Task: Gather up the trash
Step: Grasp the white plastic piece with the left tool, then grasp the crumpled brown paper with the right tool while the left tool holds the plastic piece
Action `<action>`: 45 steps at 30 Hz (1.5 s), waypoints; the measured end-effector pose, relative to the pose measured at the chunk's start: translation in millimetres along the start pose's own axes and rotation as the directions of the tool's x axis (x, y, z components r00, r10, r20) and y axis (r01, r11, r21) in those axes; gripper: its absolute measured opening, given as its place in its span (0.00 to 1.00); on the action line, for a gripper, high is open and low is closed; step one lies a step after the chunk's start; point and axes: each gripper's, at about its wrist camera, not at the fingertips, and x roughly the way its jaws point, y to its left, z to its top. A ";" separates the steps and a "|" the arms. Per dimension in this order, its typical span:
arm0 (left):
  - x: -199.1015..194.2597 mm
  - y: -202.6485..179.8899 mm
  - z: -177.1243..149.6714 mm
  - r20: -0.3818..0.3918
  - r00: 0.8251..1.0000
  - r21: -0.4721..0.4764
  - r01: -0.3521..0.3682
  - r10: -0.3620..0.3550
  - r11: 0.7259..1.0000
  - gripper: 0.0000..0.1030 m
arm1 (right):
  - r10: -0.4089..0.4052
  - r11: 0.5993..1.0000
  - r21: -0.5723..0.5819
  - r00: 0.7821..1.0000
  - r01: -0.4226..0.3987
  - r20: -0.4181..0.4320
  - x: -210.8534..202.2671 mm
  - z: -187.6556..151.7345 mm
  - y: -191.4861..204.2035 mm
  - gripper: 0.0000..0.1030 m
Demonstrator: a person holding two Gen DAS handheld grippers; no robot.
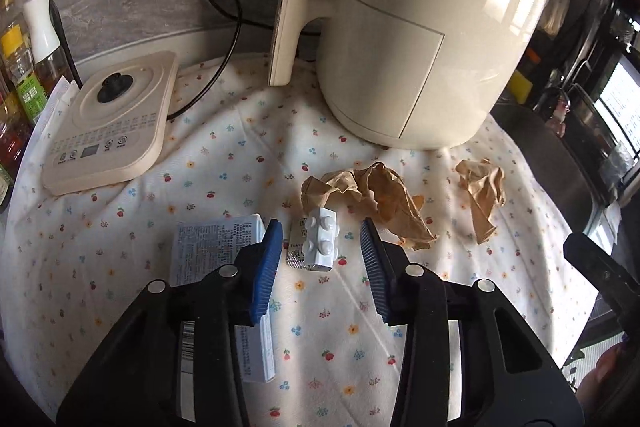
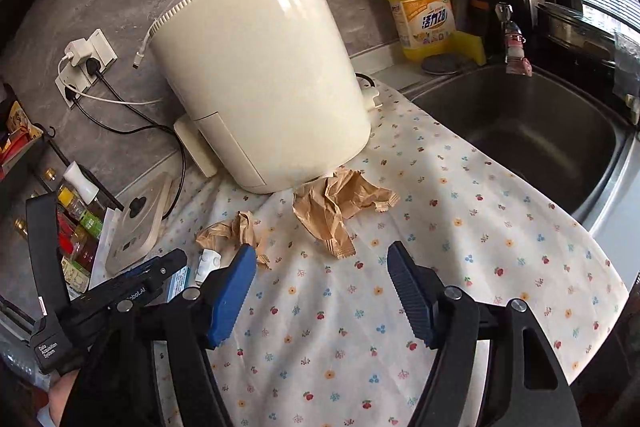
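A white blister pack (image 1: 321,241) lies on a floral cloth (image 1: 200,195), just ahead of and between the fingers of my open left gripper (image 1: 322,227). A white printed box (image 1: 216,251) lies under its left finger. A large crumpled brown paper (image 1: 376,197) and a smaller one (image 1: 482,193) lie beyond. In the right wrist view my open, empty right gripper (image 2: 322,253) hovers before a crumpled brown paper (image 2: 340,205); a second paper (image 2: 232,231) and the blister pack (image 2: 208,263) lie to the left, by the left gripper (image 2: 120,291).
A cream air fryer (image 1: 424,27) stands behind the papers. A cream appliance base (image 1: 112,123) and sauce bottles (image 1: 20,87) sit left. A steel sink (image 2: 532,131) lies right, with a yellow detergent bottle (image 2: 424,11) behind. Cables (image 2: 120,99) run to wall sockets.
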 end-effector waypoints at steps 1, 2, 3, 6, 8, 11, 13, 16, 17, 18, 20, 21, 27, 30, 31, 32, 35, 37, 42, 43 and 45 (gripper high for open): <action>4.7 -2.7 -0.2 -0.009 1.000 0.005 -0.007 0.007 1.000 0.39 | 0.005 1.000 -0.003 1.000 -0.005 -0.003 3.3 2.2 -1.4 0.66; 9.4 -5.1 -0.6 -0.018 1.000 0.010 -0.014 0.014 1.000 0.39 | 0.008 1.000 -0.004 1.000 -0.008 -0.007 6.3 3.7 -2.5 0.66; 13.9 -6.1 -0.5 -0.029 0.999 0.013 -0.019 0.019 1.000 0.39 | 0.013 1.000 -0.004 1.000 -0.013 -0.013 10.4 5.2 -4.1 0.66; 31.6 -7.9 -2.7 -0.073 0.995 0.014 -0.061 0.062 0.998 0.39 | 0.027 1.000 -0.006 0.999 -0.027 -0.029 20.7 8.0 -7.4 0.66; 40.0 -7.7 -3.5 -0.094 0.992 0.014 -0.087 0.088 0.996 0.39 | 0.034 0.999 -0.013 0.999 -0.034 -0.035 25.5 8.7 -8.4 0.66; 56.1 -9.6 -5.7 -0.138 0.983 0.031 -0.117 0.121 0.993 0.28 | 0.044 0.999 -0.014 0.998 -0.045 -0.050 34.6 9.8 -11.9 0.66; 57.5 -9.7 -6.1 -0.134 0.981 0.031 -0.135 0.138 0.990 0.24 | 0.047 0.999 -0.013 0.997 -0.048 -0.063 42.3 11.0 -14.8 0.66; 51.0 -11.1 -3.4 -0.100 0.982 0.028 -0.160 0.162 0.987 0.24 | 0.052 0.999 -0.010 0.996 -0.052 -0.074 51.0 12.8 -18.8 0.66; 50.1 -12.1 -2.1 -0.095 0.981 0.030 -0.166 0.168 0.986 0.24 | 0.052 0.999 -0.007 0.995 -0.053 -0.080 54.7 13.2 -20.1 0.66; 49.6 -12.6 -1.2 -0.093 0.980 0.031 -0.172 0.174 0.985 0.24 | 0.054 0.998 -0.006 0.995 -0.055 -0.084 57.2 12.8 -21.4 0.66; 50.4 -12.6 0.2 -0.095 0.978 0.029 -0.184 0.186 0.982 0.24 | 0.060 0.998 -0.005 0.994 -0.060 -0.092 63.5 12.7 -23.2 0.66; 50.8 -11.9 1.6 -0.095 0.977 0.026 -0.190 0.192 0.981 0.24 | 0.063 0.998 -0.009 0.994 -0.064 -0.094 66.2 12.7 -23.5 0.66; 55.8 -12.4 6.2 -0.092 0.967 0.013 -0.239 0.239 0.971 0.24 | 0.082 0.996 -0.027 0.990 -0.086 -0.115 80.7 11.5 -22.3 0.62; 57.9 -14.0 8.0 -0.100 0.960 0.011 -0.260 0.260 0.965 0.24 | 0.083 0.996 -0.034 0.988 -0.088 -0.128 90.1 9.6 -21.7 0.60; 57.5 -15.3 8.6 -0.099 0.959 0.013 -0.267 0.267 0.964 0.24 | 0.079 0.996 -0.038 0.988 -0.085 -0.131 93.2 9.1 -21.5 0.58; 57.9 -16.1 9.8 -0.098 0.956 0.016 -0.276 0.276 0.961 0.24 | 0.071 0.996 -0.044 0.988 -0.077 -0.136 96.2 8.6 -21.4 0.56; 57.9 -18.7 10.1 -0.099 0.953 0.020 -0.287 0.288 0.958 0.24 | 0.050 0.997 -0.051 0.986 -0.058 -0.159 103.8 6.3 -22.3 0.39; 57.0 -20.5 9.7 -0.099 0.953 0.023 -0.287 0.288 0.958 0.24 | 0.036 0.996 -0.069 0.985 -0.048 -0.171 106.1 4.9 -22.1 0.20; 52.4 -21.7 8.8 -0.086 0.958 0.027 -0.272 0.274 0.962 0.24 | 0.039 0.995 -0.086 0.988 -0.052 -0.150 96.0 4.0 -18.4 0.12; 50.2 -21.9 8.4 -0.082 0.960 0.029 -0.265 0.266 0.964 0.24 | 0.041 0.995 -0.080 0.988 -0.053 -0.147 93.4 4.0 -18.8 0.12; 48.0 -21.1 7.7 -0.079 0.963 0.032 -0.254 0.256 0.967 0.24 | 0.043 0.997 -0.060 0.989 -0.052 -0.139 88.1 3.3 -19.7 0.12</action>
